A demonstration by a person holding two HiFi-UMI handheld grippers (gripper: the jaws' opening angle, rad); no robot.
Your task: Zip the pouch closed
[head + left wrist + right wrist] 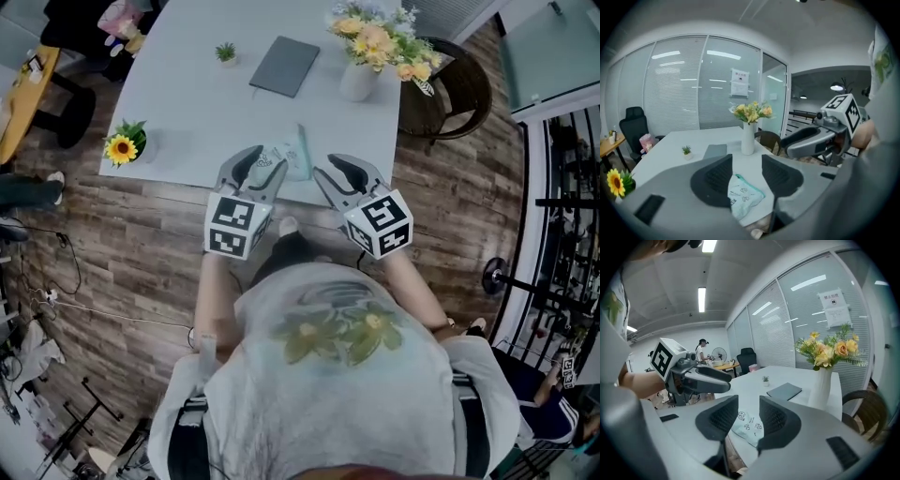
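1. Pouch [296, 157] lies at the table's [187, 112] near edge, just ahead of both grippers.
2. Left gripper [262, 171] and right gripper [337, 174]: jaws spread, empty.
3. Looks light, floppy; I'd pin one end, pull the zip.

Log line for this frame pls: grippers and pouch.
left gripper: open, empty | right gripper: open, empty | pouch: lying at near edge of table, between both grippers' tips, ungripped
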